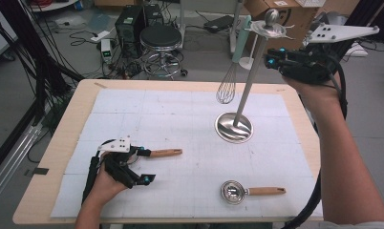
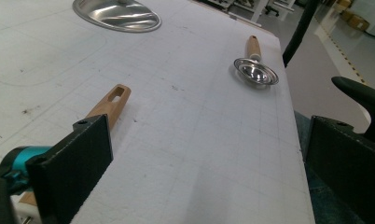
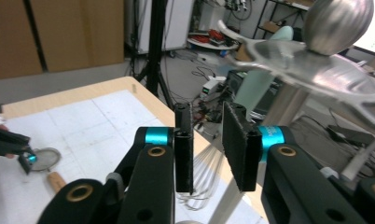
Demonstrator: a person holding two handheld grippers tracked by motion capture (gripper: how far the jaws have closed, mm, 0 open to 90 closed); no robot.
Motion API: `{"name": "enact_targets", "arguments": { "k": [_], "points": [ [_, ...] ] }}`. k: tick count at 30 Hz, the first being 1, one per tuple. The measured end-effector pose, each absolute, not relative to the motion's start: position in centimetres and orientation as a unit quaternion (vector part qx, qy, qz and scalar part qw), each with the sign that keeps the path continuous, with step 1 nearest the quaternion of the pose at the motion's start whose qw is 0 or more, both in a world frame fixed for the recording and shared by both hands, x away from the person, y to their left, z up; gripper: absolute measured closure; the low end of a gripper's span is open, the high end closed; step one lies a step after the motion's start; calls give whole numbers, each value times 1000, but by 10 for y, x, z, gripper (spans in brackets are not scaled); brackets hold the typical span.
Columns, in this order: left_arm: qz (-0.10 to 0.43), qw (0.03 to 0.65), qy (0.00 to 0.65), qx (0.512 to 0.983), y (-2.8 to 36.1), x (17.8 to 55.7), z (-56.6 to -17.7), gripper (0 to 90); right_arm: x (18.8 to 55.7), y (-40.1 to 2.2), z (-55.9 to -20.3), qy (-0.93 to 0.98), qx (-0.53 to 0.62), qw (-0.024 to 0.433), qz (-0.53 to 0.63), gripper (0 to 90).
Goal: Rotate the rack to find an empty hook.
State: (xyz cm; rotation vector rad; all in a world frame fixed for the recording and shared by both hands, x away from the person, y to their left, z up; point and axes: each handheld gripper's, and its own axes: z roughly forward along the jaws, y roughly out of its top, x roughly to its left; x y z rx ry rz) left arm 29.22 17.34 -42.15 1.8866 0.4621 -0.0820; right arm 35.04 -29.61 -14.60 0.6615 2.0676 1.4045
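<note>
A steel utensil stand (image 1: 234, 127) rises from the white mat, its hooked top (image 1: 271, 28) carrying a whisk (image 1: 227, 88) with a mint handle. My right gripper (image 1: 271, 58) is raised beside that top, open, nothing between its jaws; in the right gripper view (image 3: 209, 147) the whisk wires (image 3: 202, 182) hang beyond the gap and the stand top (image 3: 316, 60) is at upper right. My left gripper (image 1: 145, 165) rests low on the mat, wide open. A wooden handle (image 1: 165, 152) lies along its far jaw, also visible by the left jaw (image 2: 110, 105). A small steel strainer (image 1: 235, 192) lies front right.
The white gridded mat (image 1: 180, 114) covers most of the wooden table (image 1: 56, 157). Beyond the far edge stand a black stool (image 1: 160, 40), a computer tower (image 1: 129, 26), cardboard boxes (image 1: 295, 14) and loose cables on the floor. The strainer (image 2: 255, 71) lies near the mat's right edge.
</note>
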Motion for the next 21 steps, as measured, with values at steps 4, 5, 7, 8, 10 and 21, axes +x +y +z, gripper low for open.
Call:
{"name": "enact_targets", "arguments": {
  "k": [4,5,7,8,10,21],
  "points": [
    [-36,563,196,802,172,292,-422,18,346,-295,-153,769,234,262,535,688],
    [-36,563,196,802,172,292,-422,18,345,-295,-155,769,233,258,537,673],
    [-36,563,197,802,172,292,-422,18,344,-296,-159,771,231,253,537,648],
    [-36,564,197,801,172,292,-422,18,343,-296,-161,768,234,247,542,629],
    [-35,563,196,802,172,292,-421,18,341,-298,-167,768,234,242,544,605],
    [-34,562,197,803,172,291,-422,18,333,-306,-212,766,238,210,559,488]
  ]
}}
